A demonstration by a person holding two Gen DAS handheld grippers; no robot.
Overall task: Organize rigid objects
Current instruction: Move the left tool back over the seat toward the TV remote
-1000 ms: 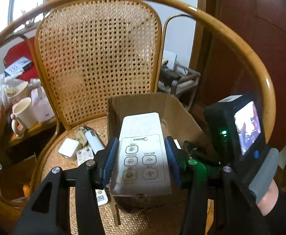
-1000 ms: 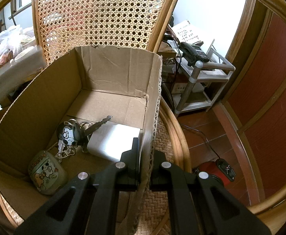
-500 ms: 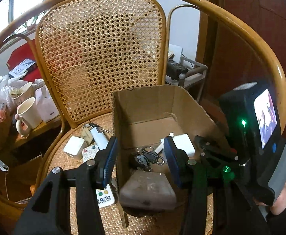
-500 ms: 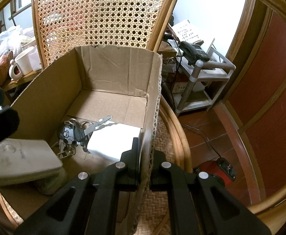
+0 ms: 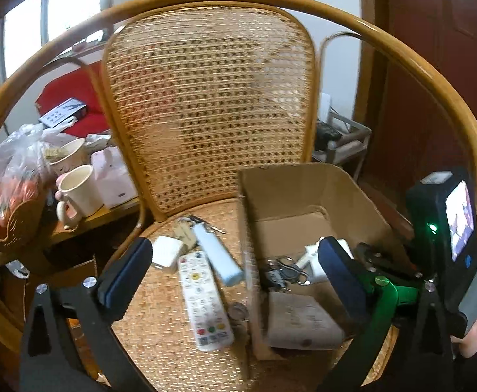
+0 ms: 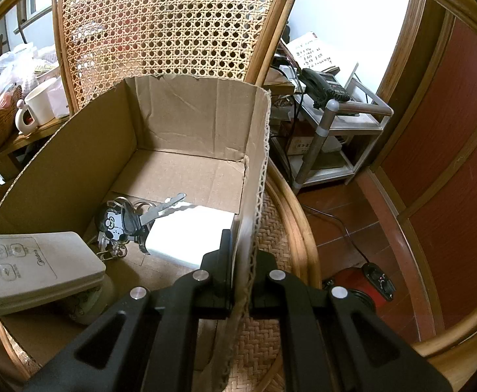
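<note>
A cardboard box [image 5: 310, 192] [image 6: 186, 121] stands on the woven seat of a rattan chair. Inside lie a beige Midea remote [image 6: 32, 266] [image 5: 303, 321], a key bunch with a cartoon fob [image 6: 120, 220] and a white adapter [image 6: 189, 233]. My left gripper [image 5: 235, 274] is open and empty above the seat, straddling the box's left wall. Left of the box lie a white TV remote [image 5: 204, 300], a pale blue lighter-shaped case [image 5: 217, 254], a white charger [image 5: 167, 253] and keys [image 5: 186, 228]. My right gripper [image 6: 241, 281] is shut on the box's right wall.
A side table at the left holds mugs [image 5: 76, 189], a plastic bag [image 5: 12, 170] and a tissue box. A metal stand with a black telephone [image 6: 323, 86] is to the right. A red object [image 6: 359, 284] lies on the floor. The chair's back and curved arms enclose the seat.
My left gripper let the Midea remote go into the box, opened wide and swung left toward the items on the seat. The right gripper kept its hold on the box wall.
</note>
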